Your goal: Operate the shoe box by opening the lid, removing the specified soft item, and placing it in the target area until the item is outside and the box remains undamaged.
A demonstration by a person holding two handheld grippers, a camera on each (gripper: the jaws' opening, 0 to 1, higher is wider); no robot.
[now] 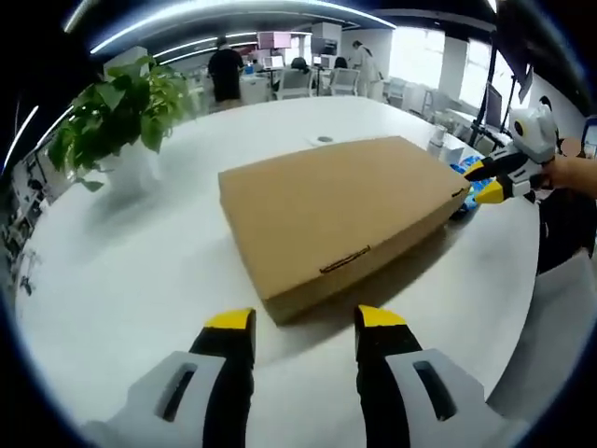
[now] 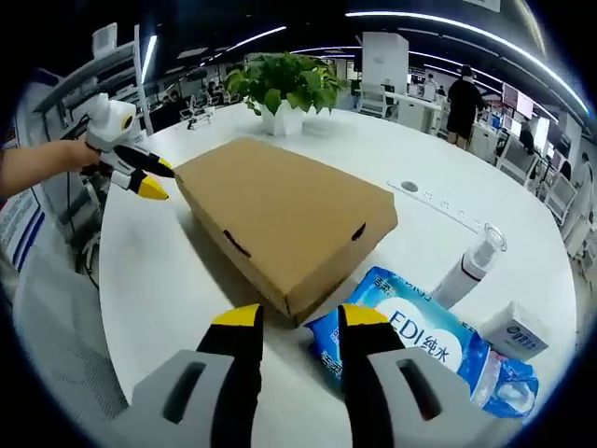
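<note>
In your left gripper view, a potted plant (image 1: 121,112) stands at ten o'clock on the white table (image 1: 121,271), the closed shoe box (image 1: 336,219) lies flat at centre with its lid down, and your left gripper (image 1: 303,329) hovers just short of its near edge at six o'clock, jaws apart and holding nothing. In your right gripper view, the right gripper (image 2: 297,322) sits at six o'clock near the box's corner with jaws parted and empty, a blue wipes pack (image 2: 410,341) lies at four o'clock beside the box, and a spray bottle (image 2: 471,266) rests at three o'clock.
</note>
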